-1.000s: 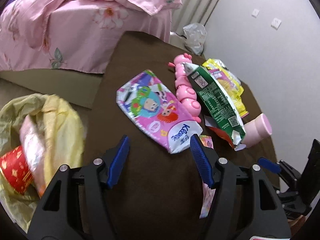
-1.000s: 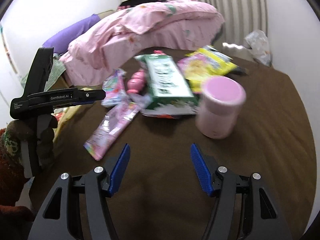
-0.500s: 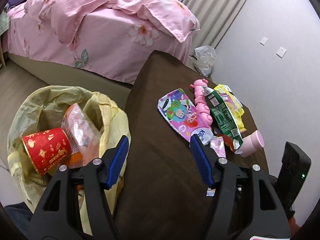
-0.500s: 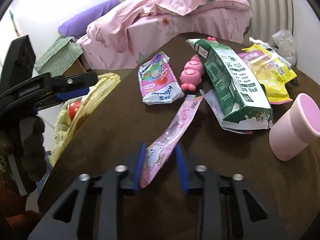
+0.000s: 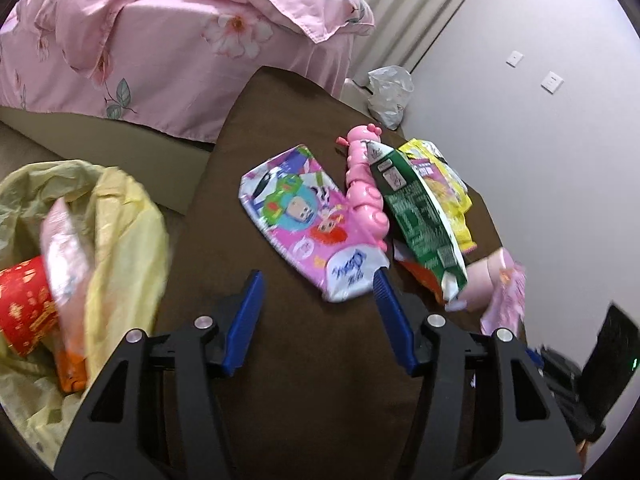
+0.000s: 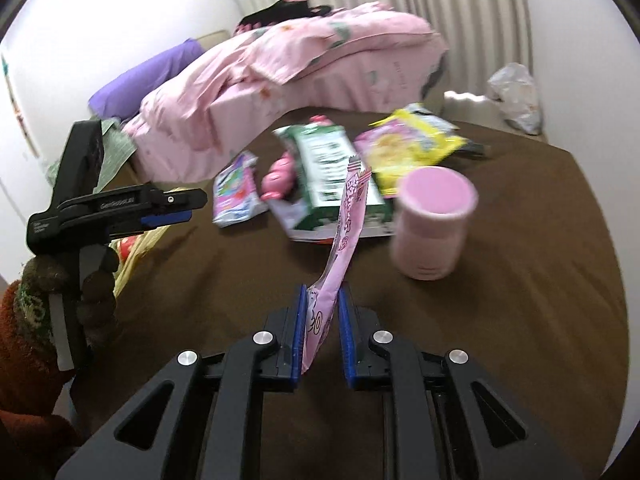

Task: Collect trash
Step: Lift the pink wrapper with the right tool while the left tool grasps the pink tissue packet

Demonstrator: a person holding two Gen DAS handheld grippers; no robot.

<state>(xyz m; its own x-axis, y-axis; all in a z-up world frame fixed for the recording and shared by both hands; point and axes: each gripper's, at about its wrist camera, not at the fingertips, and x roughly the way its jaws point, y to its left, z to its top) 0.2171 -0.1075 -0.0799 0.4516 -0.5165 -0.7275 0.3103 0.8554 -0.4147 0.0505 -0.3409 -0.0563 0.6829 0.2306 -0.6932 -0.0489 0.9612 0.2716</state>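
While its jaws close, right gripper (image 6: 323, 328) pinches long pink wrapper (image 6: 340, 240), lifted off brown table (image 6: 500, 320). Left gripper (image 5: 316, 316) empty, jaws apart and narrowing; yellow trash bag (image 5: 120, 232) to its left.

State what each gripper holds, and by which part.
Right gripper, jaws closing: long pink wrapper, pinched at its lower end. Left gripper, jaws closing: nothing.

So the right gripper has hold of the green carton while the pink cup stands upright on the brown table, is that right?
Not quite. The right gripper is closing on the long pink wrapper, not the green carton, which lies on the brown table; the right wrist view shows it. The pink cup does stand upright.
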